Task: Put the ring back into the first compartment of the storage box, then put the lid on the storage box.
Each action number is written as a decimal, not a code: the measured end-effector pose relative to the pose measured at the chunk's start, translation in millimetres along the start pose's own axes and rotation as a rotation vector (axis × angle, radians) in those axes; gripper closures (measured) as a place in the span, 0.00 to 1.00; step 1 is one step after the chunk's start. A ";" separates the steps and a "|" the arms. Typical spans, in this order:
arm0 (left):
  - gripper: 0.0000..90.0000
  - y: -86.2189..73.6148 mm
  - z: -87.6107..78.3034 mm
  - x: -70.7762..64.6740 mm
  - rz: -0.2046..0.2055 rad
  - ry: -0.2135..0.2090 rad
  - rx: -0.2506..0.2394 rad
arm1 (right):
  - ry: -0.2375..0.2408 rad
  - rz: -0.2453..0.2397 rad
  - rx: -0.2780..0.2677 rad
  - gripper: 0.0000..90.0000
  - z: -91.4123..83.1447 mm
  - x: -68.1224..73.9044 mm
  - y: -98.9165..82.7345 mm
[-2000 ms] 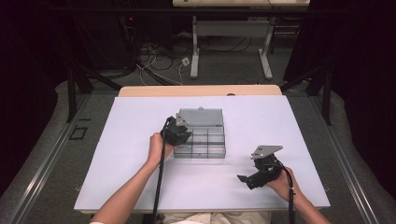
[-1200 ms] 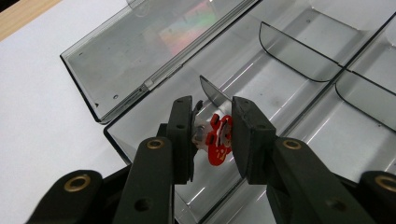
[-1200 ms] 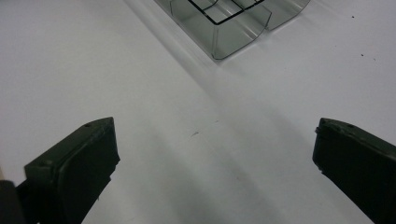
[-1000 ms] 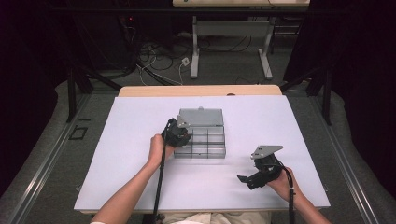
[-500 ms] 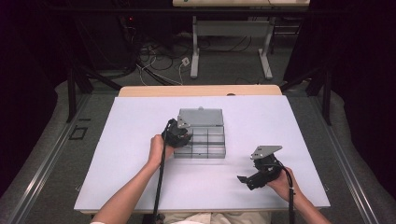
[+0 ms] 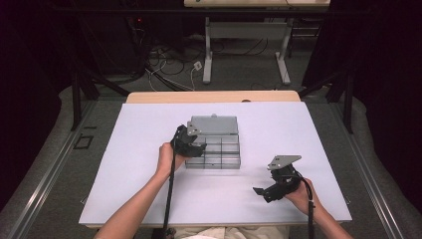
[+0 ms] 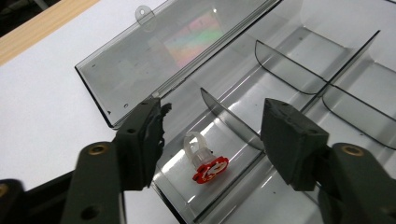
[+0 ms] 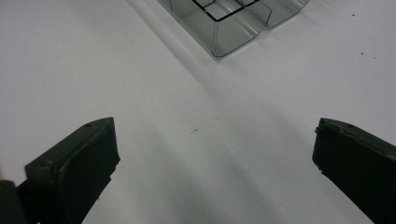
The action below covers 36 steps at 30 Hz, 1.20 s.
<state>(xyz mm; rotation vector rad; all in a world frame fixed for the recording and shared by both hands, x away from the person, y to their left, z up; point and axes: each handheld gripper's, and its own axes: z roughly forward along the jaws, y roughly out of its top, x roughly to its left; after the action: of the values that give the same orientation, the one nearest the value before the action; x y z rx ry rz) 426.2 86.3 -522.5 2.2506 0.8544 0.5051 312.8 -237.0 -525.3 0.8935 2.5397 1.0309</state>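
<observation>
Now the left claw (image 7: 212, 140) stands about half open, its jaws having just been opening, and nothing is pressed between them. Below the gap, free of both pads, lies a small toy ring (image 7: 205, 161) with a clear plastic band and a flat red face. That parting of the jaws reads as a release: my judgement is that the ring has been dropped into its slot and this part of the work is done, so the hand can lift away.

The ring rests on the floor of the near corner compartment of a smoky clear plastic box (image 7: 299, 60), close to the box's end wall and just short of a curved divider (image 7: 229, 116). It lies tipped over, with the band toward the hinge side and the red face toward the camera and slightly to the right; its long axis runs from band to face, roughly across the compartment. The box's lid (image 7: 154, 51) is folded fully back and lies flat on the white table (image 6: 149, 129).

In the high view the left claw (image 6: 188, 142) sits at the box's left end. Well apart, near the table's front right, the right claw (image 6: 276, 186) rests low with its jaws wide open and empty, over bare white surface just short of the box's corner (image 8: 224, 28).
</observation>
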 end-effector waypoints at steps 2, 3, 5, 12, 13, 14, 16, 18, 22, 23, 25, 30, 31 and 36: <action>0.38 0.3 -1.4 -0.8 0.002 -0.001 0.000 | 0.000 -0.003 0.006 0.00 -0.5 -0.4 0.1; 0.36 0.3 -2.1 -0.8 0.001 -0.002 0.000 | 0.000 -0.003 0.004 0.00 -0.5 -0.5 0.1; 0.31 0.4 -2.4 -1.5 -0.003 -0.007 0.004 | 0.007 -0.008 0.000 0.00 -0.7 -1.1 -0.2; 0.21 1.0 -2.0 -4.1 -0.002 -0.037 0.023 | 0.003 0.005 0.002 0.00 -0.6 -0.9 -0.1; 0.20 1.2 -1.7 -4.7 0.002 -0.038 0.021 | 0.003 0.013 0.003 0.00 -0.6 -0.5 -0.3; 0.20 1.1 -1.5 -6.2 -0.005 -0.042 0.022 | 0.003 0.014 -0.001 0.00 -0.2 -0.6 -0.5; 0.18 1.4 -1.3 -7.6 0.001 -0.047 0.030 | 0.004 0.011 -0.001 0.00 0.2 -0.8 -0.5; 0.17 1.7 -0.6 -8.9 0.008 -0.048 0.027 | 0.003 0.014 -0.002 0.00 0.1 -0.6 -0.5; 0.13 2.2 0.8 -11.9 0.004 -0.061 0.045 | 0.005 0.015 -0.003 0.00 -0.1 -1.3 -1.0; 0.13 2.4 1.1 -12.1 0.012 -0.062 0.050 | 0.005 0.009 -0.002 0.00 -0.2 -2.0 -1.0; 0.12 2.1 2.6 -13.9 0.011 -0.057 0.049 | 0.000 0.014 0.005 0.00 -1.0 -1.9 -1.1; 0.10 1.8 3.7 -16.2 0.012 -0.068 0.060 | -0.004 0.019 0.000 0.00 -0.4 -1.9 -1.4; 0.10 2.0 3.8 -16.9 0.015 -0.066 0.061 | -0.002 0.024 -0.002 0.00 -0.2 -1.3 -1.1; 0.18 2.5 4.1 -21.6 0.041 -0.082 0.074 | -0.004 0.018 0.006 0.00 -0.4 -2.3 -1.6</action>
<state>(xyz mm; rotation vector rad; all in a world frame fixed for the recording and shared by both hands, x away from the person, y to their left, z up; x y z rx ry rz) 414.2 68.1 -526.1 2.3431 0.7989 0.4029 313.7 -239.6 -526.1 0.9208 2.5370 1.0264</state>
